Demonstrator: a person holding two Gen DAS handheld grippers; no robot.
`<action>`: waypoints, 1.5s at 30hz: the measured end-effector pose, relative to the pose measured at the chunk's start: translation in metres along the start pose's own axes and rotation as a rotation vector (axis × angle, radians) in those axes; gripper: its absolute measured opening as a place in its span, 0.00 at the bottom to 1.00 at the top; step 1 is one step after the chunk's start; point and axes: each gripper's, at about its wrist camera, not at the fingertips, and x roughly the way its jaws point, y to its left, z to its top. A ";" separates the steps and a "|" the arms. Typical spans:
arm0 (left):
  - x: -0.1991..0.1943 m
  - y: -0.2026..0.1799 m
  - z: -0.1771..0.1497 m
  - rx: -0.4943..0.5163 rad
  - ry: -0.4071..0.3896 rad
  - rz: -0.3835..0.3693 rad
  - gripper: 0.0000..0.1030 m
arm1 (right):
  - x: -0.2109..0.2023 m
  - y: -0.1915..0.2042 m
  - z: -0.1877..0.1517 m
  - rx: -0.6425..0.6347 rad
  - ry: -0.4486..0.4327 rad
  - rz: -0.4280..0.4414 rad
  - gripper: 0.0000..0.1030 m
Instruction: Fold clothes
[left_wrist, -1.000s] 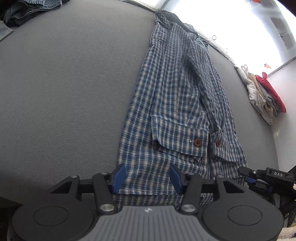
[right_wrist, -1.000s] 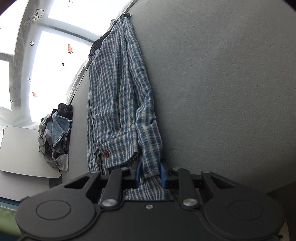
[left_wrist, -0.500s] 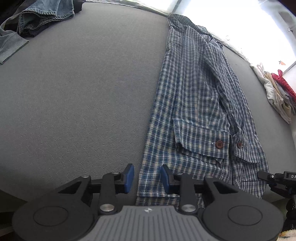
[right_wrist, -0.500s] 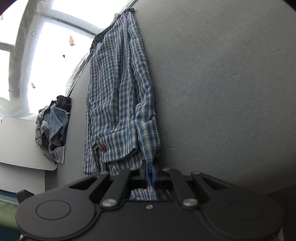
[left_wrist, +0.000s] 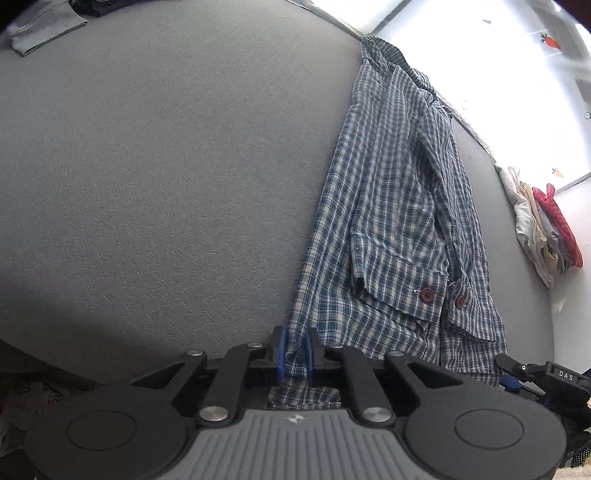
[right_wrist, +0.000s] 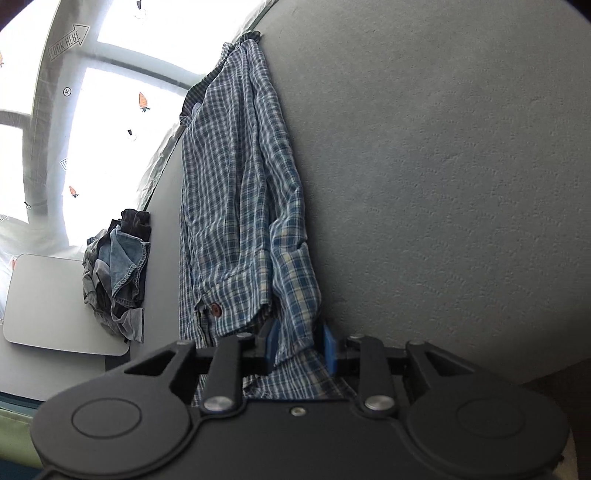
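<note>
- Left gripper (left_wrist: 294, 353): low at the near edge of the grey table (left_wrist: 155, 166), pointing forward; blue pads drawn narrow, pinching the hem corner of the plaid shirt (left_wrist: 391, 229).
- Plaid shirt: lies lengthwise on the table, collar at the far edge, sleeves folded inward.
- Right gripper (right_wrist: 301, 349): level at the shirt's near right hem; pads partly apart, cloth bunched between them, grip uncertain.

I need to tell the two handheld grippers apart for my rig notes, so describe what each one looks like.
The left gripper has black linkage arms with silver pivot pins, blue finger pads and a ribbed grey body panel bearing a small white logo. The right gripper has the same black linkages, silver pins and blue pads, but its body is smooth black. In the left view its side shows white "DAS" lettering.
</note>
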 end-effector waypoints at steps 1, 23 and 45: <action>0.000 -0.003 -0.001 0.015 -0.001 -0.012 0.37 | 0.002 0.000 0.000 -0.007 0.005 0.000 0.35; -0.021 -0.028 0.051 -0.267 -0.079 -0.453 0.00 | 0.005 0.020 0.039 0.179 -0.065 0.471 0.04; 0.047 -0.046 0.210 -0.429 -0.231 -0.522 0.00 | 0.066 0.029 0.186 0.343 -0.203 0.435 0.04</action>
